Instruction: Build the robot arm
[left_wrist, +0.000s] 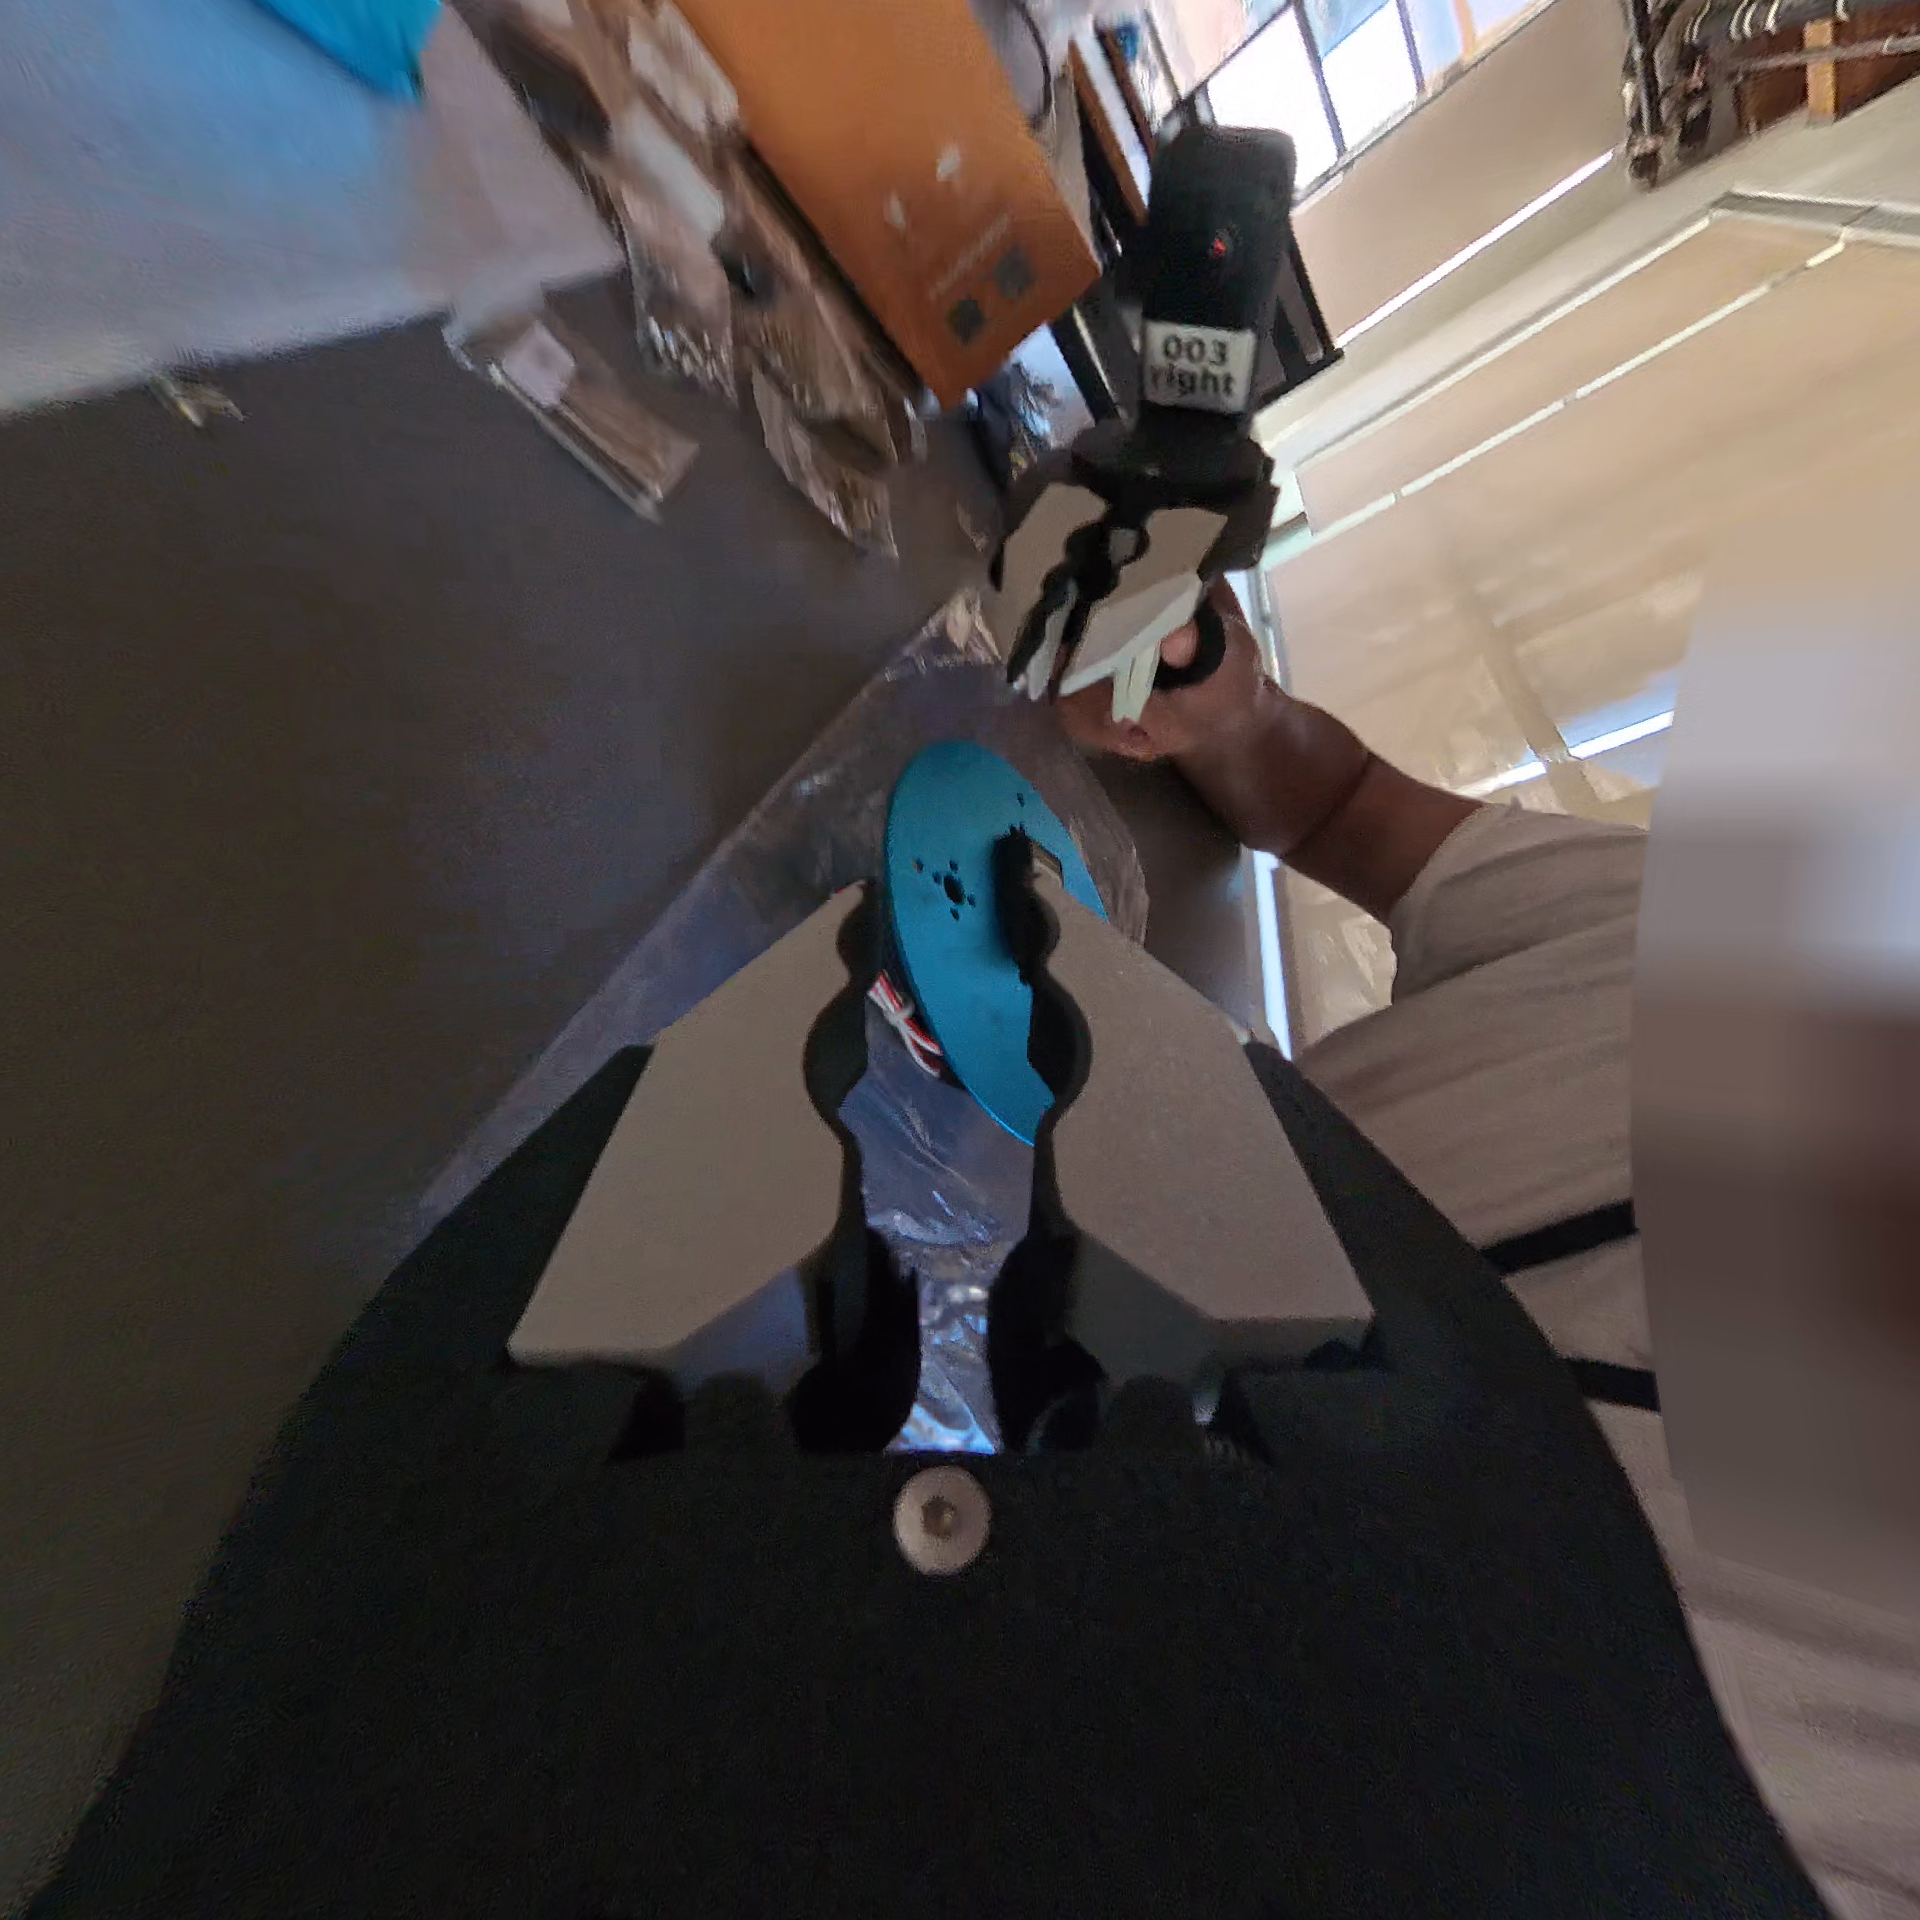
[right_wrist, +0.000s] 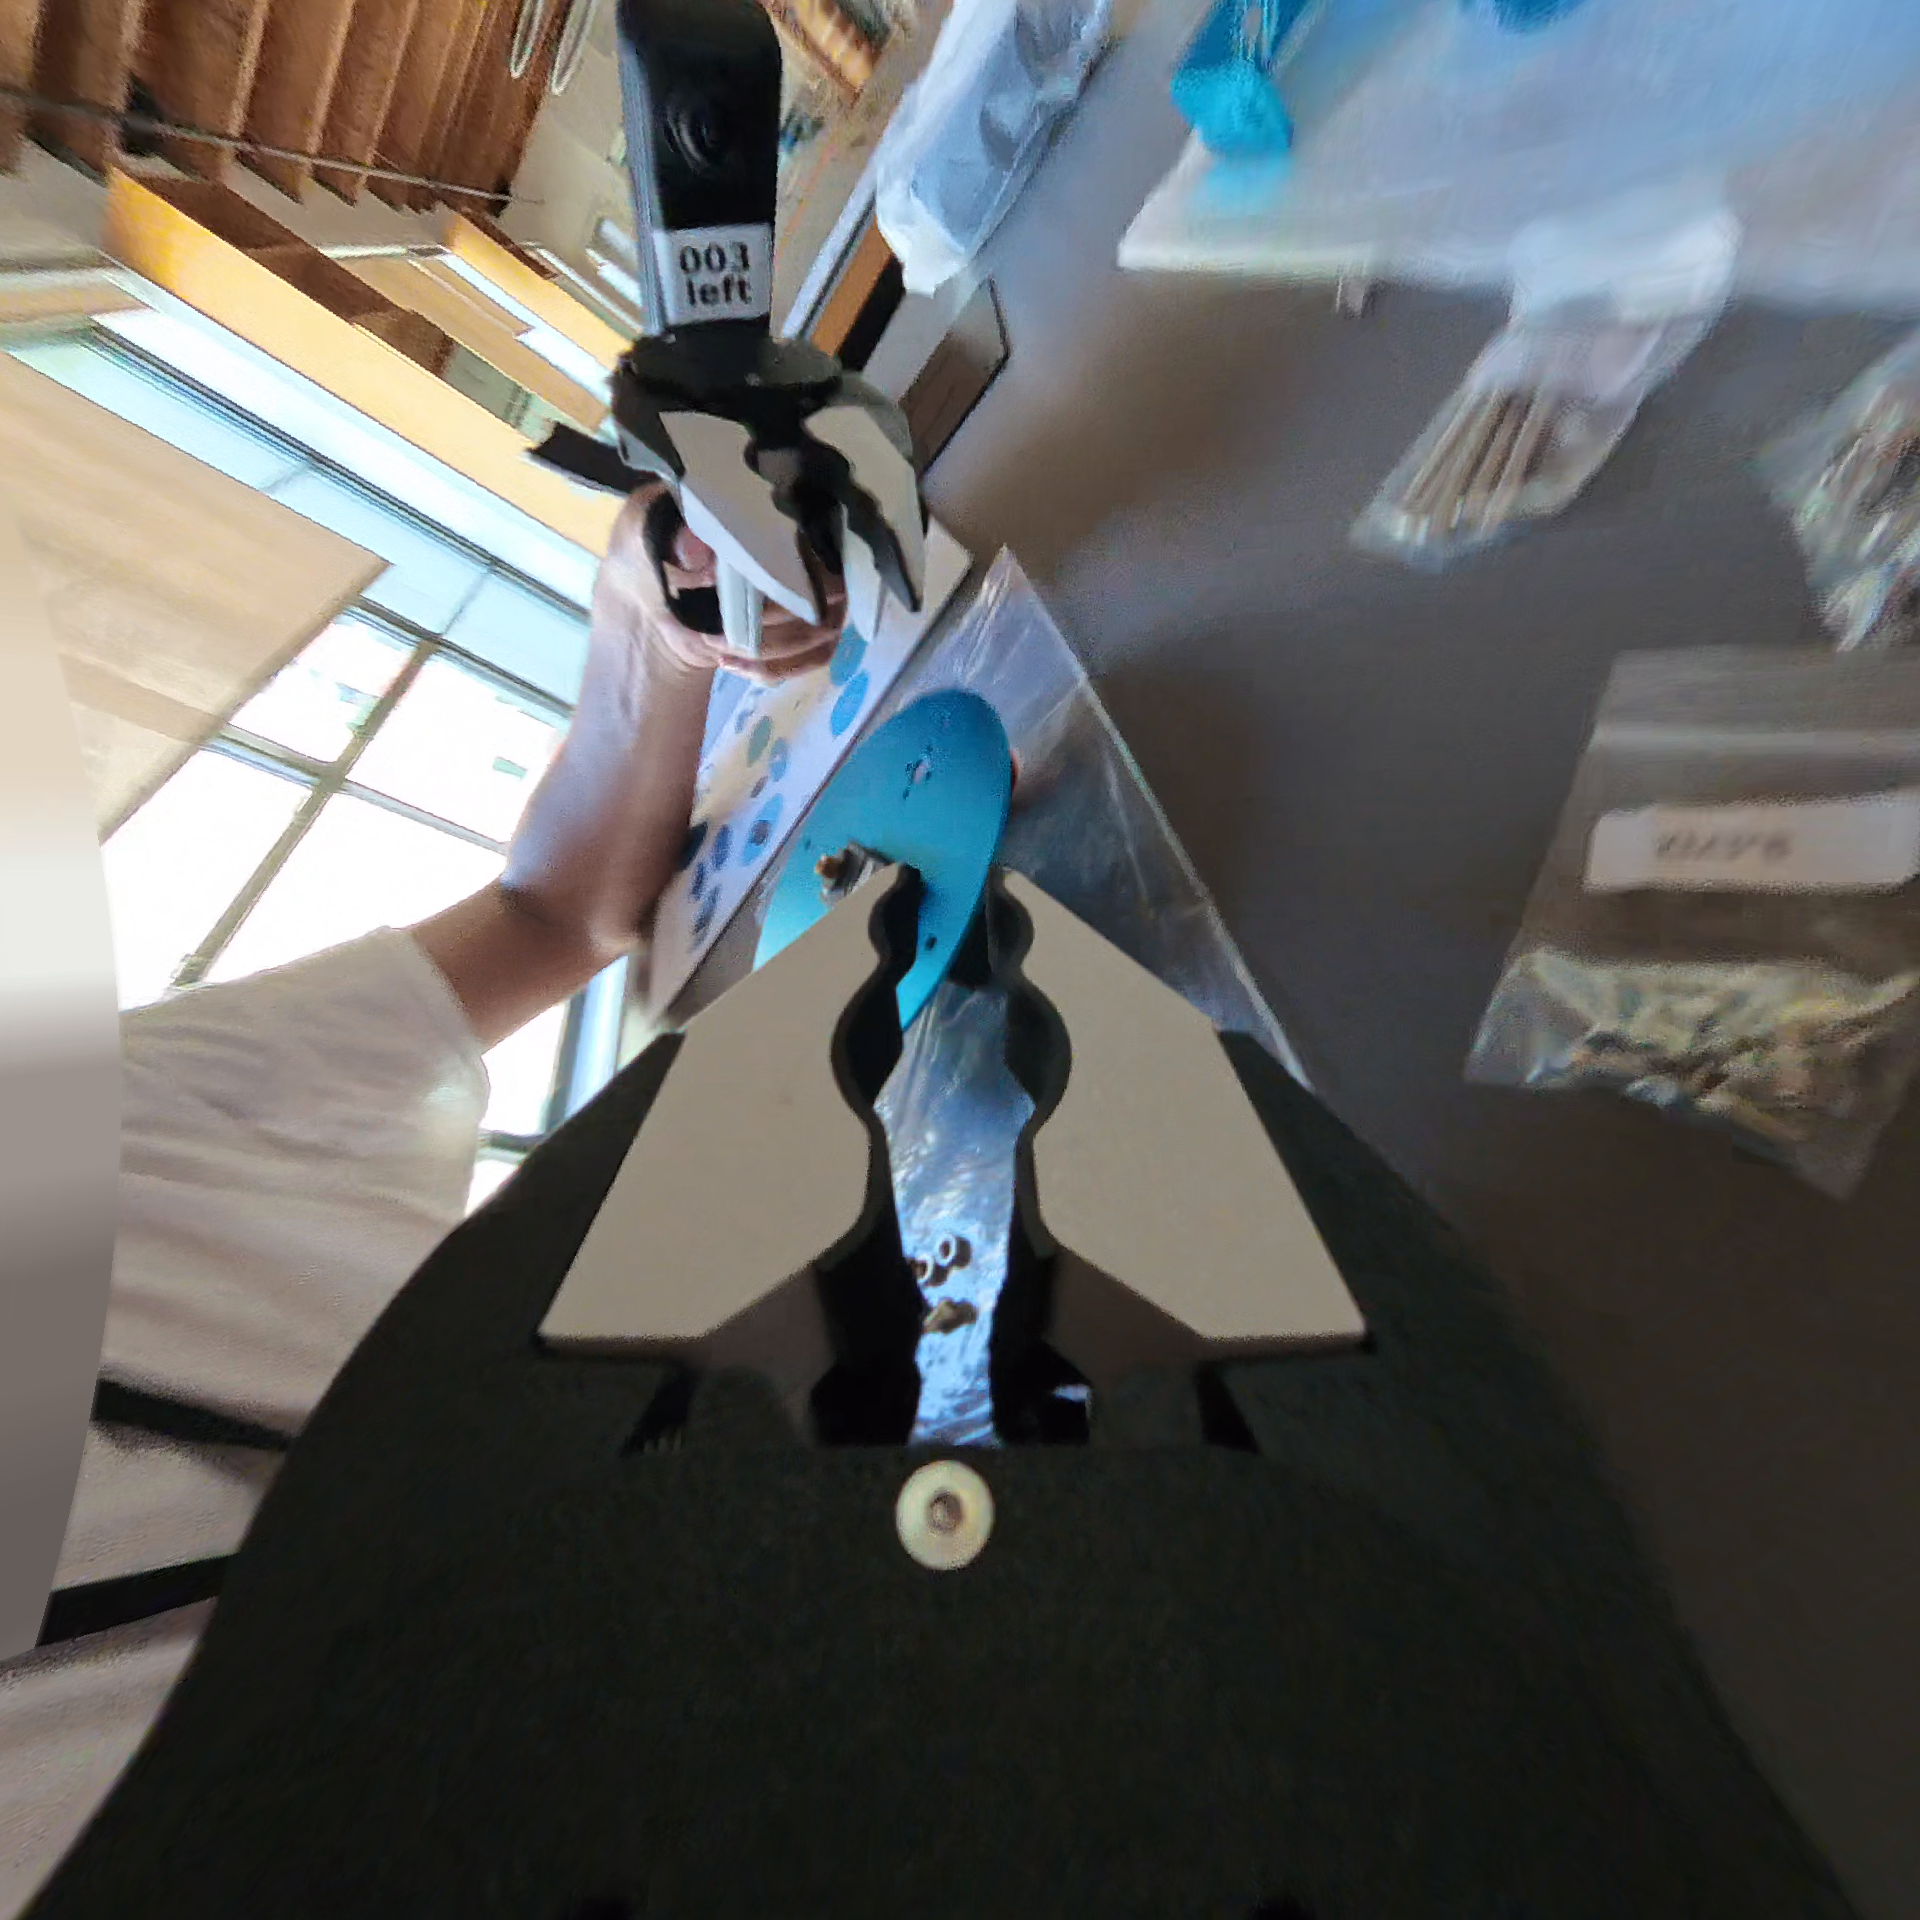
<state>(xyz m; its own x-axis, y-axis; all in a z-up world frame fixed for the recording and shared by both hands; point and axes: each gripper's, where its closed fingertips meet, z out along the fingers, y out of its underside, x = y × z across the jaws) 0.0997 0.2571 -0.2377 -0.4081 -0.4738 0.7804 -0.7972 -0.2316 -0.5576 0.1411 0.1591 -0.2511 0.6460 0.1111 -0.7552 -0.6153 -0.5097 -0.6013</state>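
Observation:
A clear plastic bag (left_wrist: 935, 1164) holds a blue metal disc (left_wrist: 956, 831) with red and white wires (left_wrist: 904, 1023). My left gripper (left_wrist: 951, 894) is shut on the near end of the bag, and the disc stands edge-on between its fingertips. My right gripper (left_wrist: 1091, 681) shows farther off at the bag's other end. In the right wrist view my right gripper (right_wrist: 951, 883) is shut on the bag (right_wrist: 1101, 748), with the disc (right_wrist: 914, 790) between its tips. Small screws (right_wrist: 940, 1262) lie loose inside the bag. The left gripper (right_wrist: 842, 613) shows beyond. The bag hangs between both grippers above the table.
A dark grey table (left_wrist: 312, 779) carries several clear bags of hardware (right_wrist: 1704, 935) (right_wrist: 1507, 457) and an orange box (left_wrist: 894, 177). A white sheet with blue dots (right_wrist: 758, 790) is behind the disc. A person's forearm and pale sleeve (left_wrist: 1455, 935) are close by. The grippers' ends are close to 12 cm from one another.

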